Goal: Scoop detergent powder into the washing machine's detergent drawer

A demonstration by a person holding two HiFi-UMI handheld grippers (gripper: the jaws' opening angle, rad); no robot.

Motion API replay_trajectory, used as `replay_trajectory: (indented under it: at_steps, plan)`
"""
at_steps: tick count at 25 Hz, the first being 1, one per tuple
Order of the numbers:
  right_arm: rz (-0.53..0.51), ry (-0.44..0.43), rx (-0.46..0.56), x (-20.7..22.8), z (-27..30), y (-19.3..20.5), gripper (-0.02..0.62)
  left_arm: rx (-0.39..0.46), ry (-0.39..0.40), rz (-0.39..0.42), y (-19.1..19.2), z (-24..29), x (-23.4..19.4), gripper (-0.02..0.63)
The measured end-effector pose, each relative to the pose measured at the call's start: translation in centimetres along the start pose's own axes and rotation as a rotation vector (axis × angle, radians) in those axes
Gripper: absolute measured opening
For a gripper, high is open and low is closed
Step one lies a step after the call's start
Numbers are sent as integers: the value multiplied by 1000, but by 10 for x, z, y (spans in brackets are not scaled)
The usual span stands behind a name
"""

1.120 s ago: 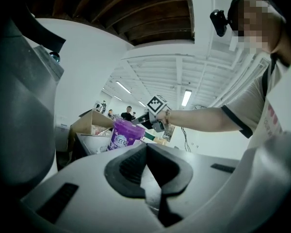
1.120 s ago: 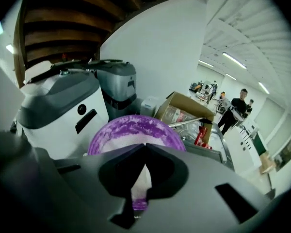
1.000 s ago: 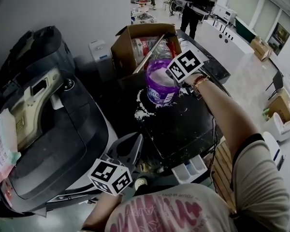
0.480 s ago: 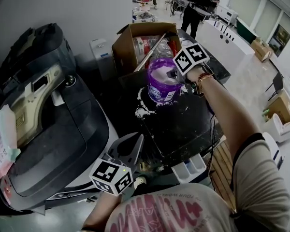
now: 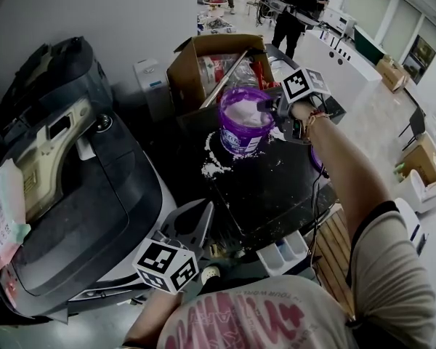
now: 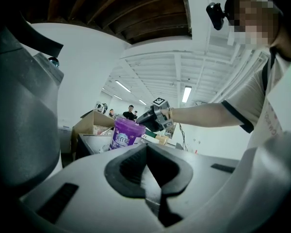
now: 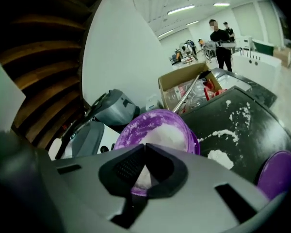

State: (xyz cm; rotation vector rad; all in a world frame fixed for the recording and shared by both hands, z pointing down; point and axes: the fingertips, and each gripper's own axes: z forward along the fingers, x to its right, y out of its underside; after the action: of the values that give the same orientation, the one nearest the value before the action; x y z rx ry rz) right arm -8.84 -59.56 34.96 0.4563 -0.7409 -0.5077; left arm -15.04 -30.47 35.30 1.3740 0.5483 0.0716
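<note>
Head view, nearest first: the left gripper (image 5: 196, 220) sits low by the person's body, jaws pressed together on nothing. Just to its right the detergent drawer (image 5: 285, 253) stands pulled out, its white compartments open. Beyond lies the dark top of the washing machine (image 5: 276, 187), with spilled powder (image 5: 216, 167) scattered on it. Farther back stands the purple tub (image 5: 241, 133), nearly full of powder. The right gripper (image 5: 270, 107) tilts down over the tub's rim with jaws closed. Something pale shows beneath its tips, perhaps a scoop handle, though I cannot be sure. Behind is a cardboard box (image 5: 196, 67).

The tub and drawer are well apart, so a heaped scoop would likely shed more powder on the way. A thin handle could twist in the closed jaws, and a push on the rim might tip the tub.
</note>
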Motion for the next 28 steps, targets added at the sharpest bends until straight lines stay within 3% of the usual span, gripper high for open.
replay_trajectory:
  at_steps: [5,18,28]
  plan:
    - [146,-107,102,2,-5,-7,-1,-2,-2,6,-1,1,1,0]
    - [291,-167,298,9,-36,-23,0,34,-9,-12,-7,4,9,-1]
    - [359,-289,386,4,-89,-8,-1,54,19,-35,-8,12,36,0]
